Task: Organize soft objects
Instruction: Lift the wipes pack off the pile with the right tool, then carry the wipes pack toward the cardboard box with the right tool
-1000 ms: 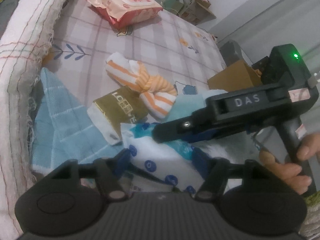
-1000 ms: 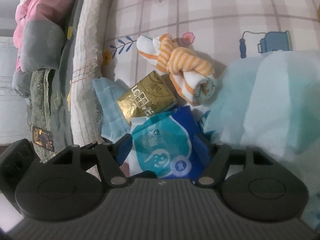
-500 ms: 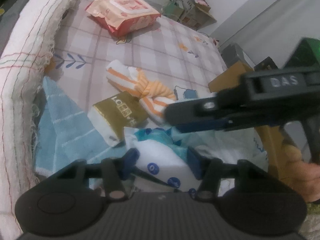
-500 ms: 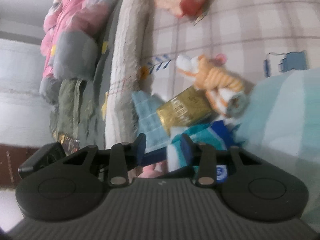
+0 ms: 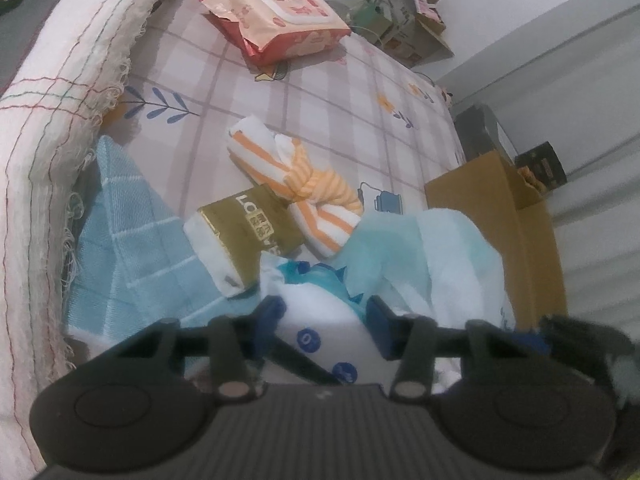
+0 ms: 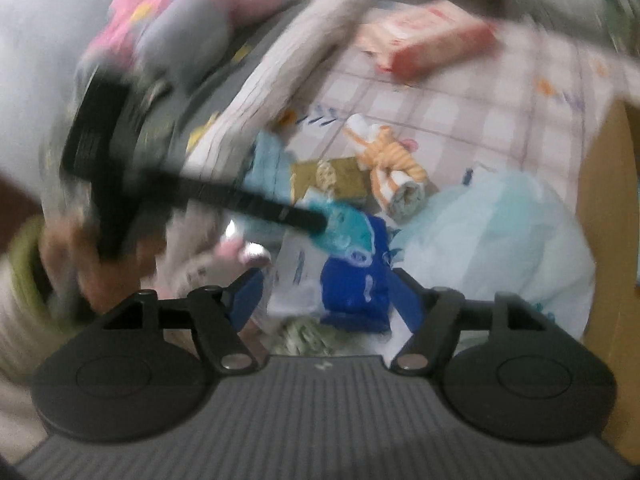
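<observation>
The left tool (image 5: 323, 318) points steeply down at the bed (image 5: 320, 92), its jaws closing, with the white end of the blue-and-white tissue pack (image 5: 316, 328) between the blue pads and the pads pressing on it; the pack lies right at the tool's tips, its teal printed part just beyond; ahead of the tips and a little to the left lies the gold tissue pack (image 5: 248, 232), touching the blue-and-white one; beyond that lies the knotted orange-striped towel (image 5: 296, 184); to the tool's left spreads the light blue cloth (image 5: 132, 240), to its right the pale blue bag (image 5: 432, 256) and a cardboard box (image 5: 504, 220); far ahead rests the pink wipes pack (image 5: 280, 20). The right tool (image 6: 326, 292) also tilts downward, its picture motion-blurred; its jaws are opening and stand apart, the dark blue end of the same pack showing between them with no pad pressing on it; to its left a hand (image 6: 80, 264) grips the handle of the left tool.
</observation>
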Demonstrator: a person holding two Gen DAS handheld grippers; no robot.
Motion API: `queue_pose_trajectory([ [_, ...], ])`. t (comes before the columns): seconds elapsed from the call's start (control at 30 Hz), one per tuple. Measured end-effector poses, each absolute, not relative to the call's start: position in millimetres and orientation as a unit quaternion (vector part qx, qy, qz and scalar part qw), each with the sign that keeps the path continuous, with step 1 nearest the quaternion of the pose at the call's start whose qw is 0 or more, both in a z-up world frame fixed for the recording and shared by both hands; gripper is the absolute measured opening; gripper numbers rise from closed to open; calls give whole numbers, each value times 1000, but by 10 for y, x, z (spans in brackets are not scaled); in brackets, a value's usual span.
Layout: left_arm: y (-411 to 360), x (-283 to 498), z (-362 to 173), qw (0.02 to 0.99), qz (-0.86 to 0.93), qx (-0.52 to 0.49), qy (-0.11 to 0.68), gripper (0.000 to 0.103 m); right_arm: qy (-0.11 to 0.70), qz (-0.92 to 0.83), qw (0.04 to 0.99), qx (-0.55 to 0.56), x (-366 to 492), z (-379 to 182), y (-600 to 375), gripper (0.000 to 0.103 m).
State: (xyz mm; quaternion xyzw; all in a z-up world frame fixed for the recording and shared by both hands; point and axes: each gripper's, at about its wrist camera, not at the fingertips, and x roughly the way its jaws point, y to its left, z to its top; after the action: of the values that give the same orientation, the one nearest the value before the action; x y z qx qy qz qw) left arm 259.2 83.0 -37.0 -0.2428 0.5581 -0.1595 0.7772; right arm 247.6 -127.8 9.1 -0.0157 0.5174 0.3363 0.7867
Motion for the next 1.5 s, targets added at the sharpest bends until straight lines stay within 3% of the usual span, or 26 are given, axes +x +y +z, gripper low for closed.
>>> queue_pose_trajectory([
  [0.3,841,2620,-314,771,-149,-266,560,49,479,349,790,-158,2338,-144,-782,68],
  [0.63,910,2643,-212,773,-161,-285,543,49,455,328,814,-152,2351,-180,-753,33],
  [0.73,971,2589,-101,779,-167,-289,530,49,445,316,827,-136,2401,-96,-790,28],
  [1.03,1425,2174,312,817,-155,-289,475,55,399,315,850,-135,2333,265,-725,27],
  [1.2,1664,1925,350,819,-147,-301,466,61,345,340,848,-214,1938,504,-459,27],
  [1.5,1546,1816,148,798,-155,-314,490,64,297,348,822,-339,1392,140,66,27],
])
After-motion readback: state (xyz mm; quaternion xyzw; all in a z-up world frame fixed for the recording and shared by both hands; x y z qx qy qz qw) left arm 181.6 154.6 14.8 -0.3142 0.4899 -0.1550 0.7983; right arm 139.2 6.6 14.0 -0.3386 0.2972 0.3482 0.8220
